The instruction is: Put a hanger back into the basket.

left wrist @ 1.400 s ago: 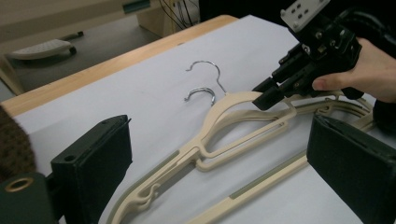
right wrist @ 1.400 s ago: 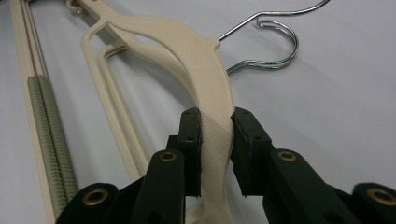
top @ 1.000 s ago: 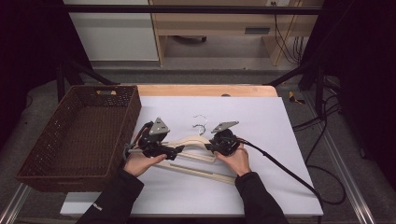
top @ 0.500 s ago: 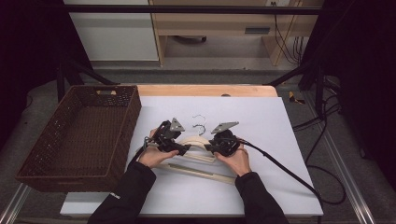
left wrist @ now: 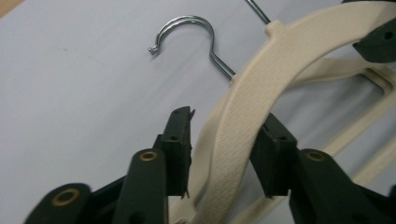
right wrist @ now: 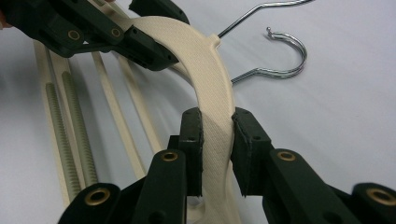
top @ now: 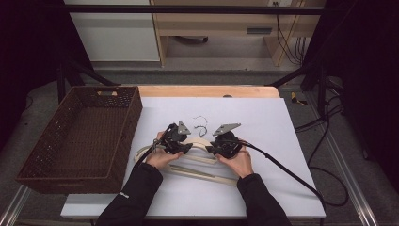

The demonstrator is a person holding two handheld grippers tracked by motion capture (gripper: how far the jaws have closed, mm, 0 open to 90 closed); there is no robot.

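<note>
Two cream hangers lie stacked on the white table. The upper hanger (top: 199, 141) (left wrist: 280, 56) (right wrist: 205, 60) has a textured curved arm and a metal hook (top: 201, 123) (left wrist: 187, 23) (right wrist: 287, 51). My left gripper (top: 185, 144) (left wrist: 229, 116) straddles its left shoulder. Its jaws have just been closing, with the arm between them. One pad touches the arm and a thin gap shows at the other. My right gripper (top: 212, 149) (right wrist: 218, 114) is shut on the right shoulder, both pads pressing. The lower hanger (top: 202, 173) rests flat beneath.
A brown wicker basket (top: 134, 110) stands at the table's left, close to my left hand. The right gripper's cable (top: 287, 172) trails off to the right across the board. A wooden strip (top: 207, 91) runs along the table's far edge.
My left gripper has moved right from the hanger's left end to its shoulder near the hook, and its jaws have narrowed around the arm. The right gripper has kept still.
</note>
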